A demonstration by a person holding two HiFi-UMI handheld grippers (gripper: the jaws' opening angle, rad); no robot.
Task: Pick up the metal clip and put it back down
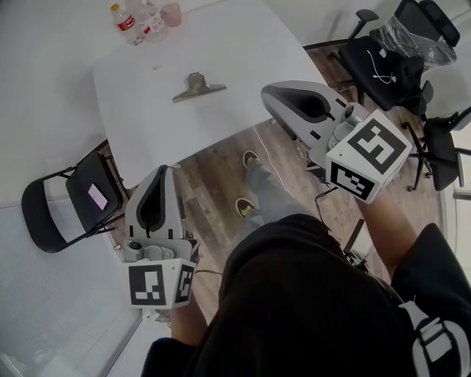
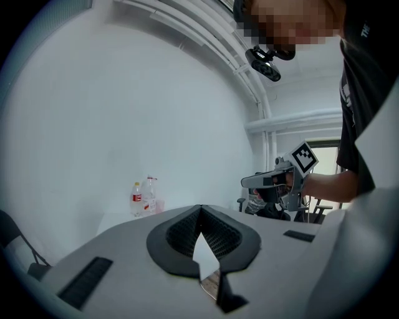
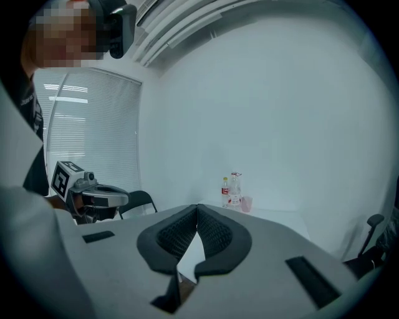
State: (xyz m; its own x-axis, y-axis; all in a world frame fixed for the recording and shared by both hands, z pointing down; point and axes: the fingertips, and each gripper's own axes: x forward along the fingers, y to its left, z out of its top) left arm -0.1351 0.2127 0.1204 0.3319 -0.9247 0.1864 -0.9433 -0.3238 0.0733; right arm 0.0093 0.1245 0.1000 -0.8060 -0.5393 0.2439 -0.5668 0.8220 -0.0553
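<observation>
In the head view the metal clip (image 1: 197, 86) lies flat on the white table (image 1: 221, 44), near the table's middle. Neither gripper touches it. My left gripper (image 1: 168, 170) hangs over the floor in front of the table's near left corner; its jaws meet at the tips, with nothing between them (image 2: 201, 207). My right gripper (image 1: 266, 92) is held higher, at the table's near right edge, to the right of the clip. Its jaws are shut and empty too (image 3: 198, 205). The clip shows in neither gripper view.
Two bottles (image 1: 136, 22) and a pink cup (image 1: 171, 13) stand at the table's far left corner. A black folding chair (image 1: 70, 202) stands left of the table, and black office chairs (image 1: 390, 59) at the right. The person's feet (image 1: 250, 184) are on the wooden floor.
</observation>
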